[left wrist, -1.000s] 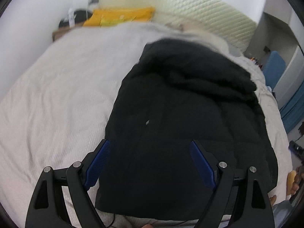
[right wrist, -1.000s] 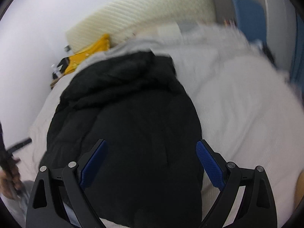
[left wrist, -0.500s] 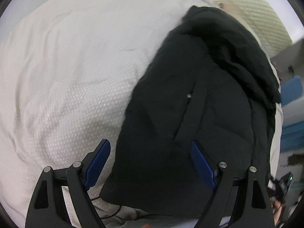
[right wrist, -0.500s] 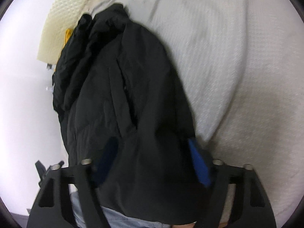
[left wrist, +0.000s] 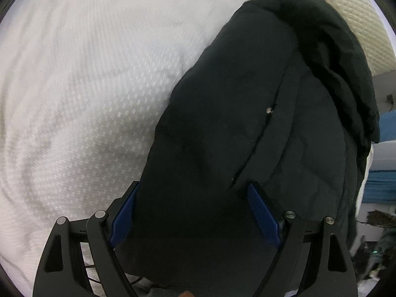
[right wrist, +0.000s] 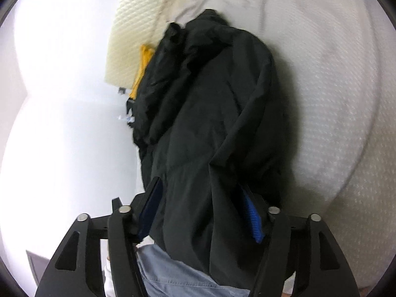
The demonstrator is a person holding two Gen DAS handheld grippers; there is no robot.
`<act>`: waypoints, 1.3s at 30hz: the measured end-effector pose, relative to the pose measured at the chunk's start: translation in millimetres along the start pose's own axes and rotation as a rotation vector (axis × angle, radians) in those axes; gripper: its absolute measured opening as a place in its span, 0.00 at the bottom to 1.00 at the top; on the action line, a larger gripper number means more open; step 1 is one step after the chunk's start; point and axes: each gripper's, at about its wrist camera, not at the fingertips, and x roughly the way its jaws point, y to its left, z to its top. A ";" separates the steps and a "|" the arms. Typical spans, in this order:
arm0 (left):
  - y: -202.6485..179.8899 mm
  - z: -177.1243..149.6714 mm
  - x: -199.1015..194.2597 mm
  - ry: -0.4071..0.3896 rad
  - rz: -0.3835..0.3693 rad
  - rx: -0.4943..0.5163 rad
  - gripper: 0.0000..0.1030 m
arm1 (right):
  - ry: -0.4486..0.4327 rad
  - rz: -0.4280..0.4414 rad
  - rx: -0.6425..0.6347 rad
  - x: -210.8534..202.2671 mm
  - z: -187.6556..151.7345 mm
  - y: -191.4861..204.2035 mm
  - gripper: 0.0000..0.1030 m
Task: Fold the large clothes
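Note:
A large black padded jacket lies lengthwise on a white textured bedspread, its hood at the far end. My left gripper is open, its blue pads straddling the jacket's near left hem. In the right wrist view the jacket looks bunched and creased at its near hem. My right gripper has its jaws apart with the hem fabric between the blue pads; the right pad is partly covered by cloth.
A cream quilted headboard stands behind the jacket. A yellow cloth lies by the headboard. Grey-blue trousers of the person show under the right gripper. Blue furniture stands at the right of the bed.
Both grippers have dropped and moved in onto the jacket's near hem. The jacket hem now lies between the pads of each gripper, and the right side of the hem has bunched up.

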 end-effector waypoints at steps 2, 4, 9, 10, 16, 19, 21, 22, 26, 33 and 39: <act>3.1 6.0 2.5 0.006 -0.003 -0.033 0.84 | -0.016 -0.062 0.033 3.5 -0.6 -9.2 0.65; 2.4 10.2 1.4 0.001 -0.003 -0.049 0.84 | -0.018 -0.116 0.035 7.8 -1.7 -13.2 0.66; -7.0 23.5 12.5 0.109 -0.150 -0.021 0.84 | -0.021 -0.169 0.031 17.1 -0.8 -19.9 0.81; -6.9 26.4 13.0 0.122 -0.186 -0.034 0.84 | -0.022 -0.175 0.038 18.3 0.2 -22.1 0.81; 7.5 34.3 9.9 0.171 -0.519 -0.085 0.84 | -0.043 -0.153 0.094 11.1 1.2 -34.2 0.81; -2.9 35.0 -4.3 0.161 -0.647 -0.042 0.81 | -0.026 -0.076 0.133 11.4 3.2 -32.8 0.84; -10.9 31.3 -12.0 0.147 -0.708 0.019 0.81 | -0.017 -0.005 0.130 12.1 3.7 -26.2 0.84; -12.2 23.3 -11.6 0.137 -0.713 0.044 0.81 | -0.018 0.012 0.118 11.1 3.2 -22.4 0.84; -12.0 21.2 -4.6 0.146 -0.638 0.022 0.81 | -0.023 0.087 0.063 6.5 3.1 -9.3 0.84; -10.1 18.4 17.0 0.176 -0.393 -0.017 0.81 | -0.018 -0.241 0.047 14.7 -3.5 -22.4 0.82; -31.7 20.3 28.0 0.209 -0.395 0.041 0.81 | 0.038 -0.329 -0.032 35.5 -4.1 -14.6 0.84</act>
